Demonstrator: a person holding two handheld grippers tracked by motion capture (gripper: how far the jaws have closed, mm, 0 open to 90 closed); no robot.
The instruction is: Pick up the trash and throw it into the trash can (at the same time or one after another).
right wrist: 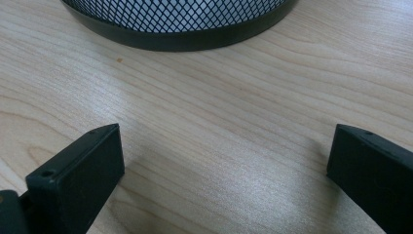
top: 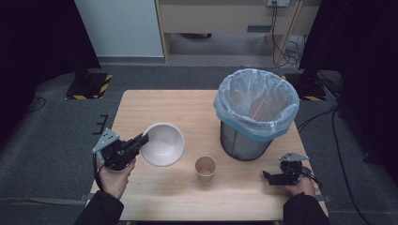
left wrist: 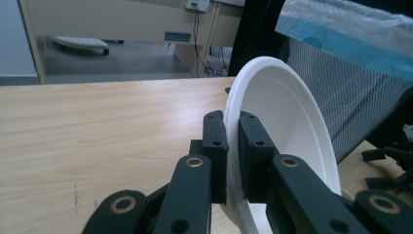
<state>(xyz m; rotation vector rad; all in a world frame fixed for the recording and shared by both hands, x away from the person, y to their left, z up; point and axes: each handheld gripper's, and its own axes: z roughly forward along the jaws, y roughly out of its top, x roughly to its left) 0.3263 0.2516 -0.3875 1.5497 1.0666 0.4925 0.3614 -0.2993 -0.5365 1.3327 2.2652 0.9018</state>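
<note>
A white bowl [top: 165,143] is held tilted just above the wooden table [top: 169,105], left of centre. My left gripper [top: 143,138] is shut on its rim. In the left gripper view the two pads [left wrist: 215,141] pinch the bowl's thin wall [left wrist: 292,117], the bowl standing on edge. My right gripper [top: 267,175] rests low at the table's front right, jaws wide apart. In the right gripper view its fingers [right wrist: 83,170] stand far apart over bare wood with nothing between them.
A mesh waste bin [top: 256,115] lined with a pale blue bag stands at the back right; its base [right wrist: 180,24] is close ahead of the right gripper. A brown paper cup [top: 205,168] stands upright at the front centre, between the two hands.
</note>
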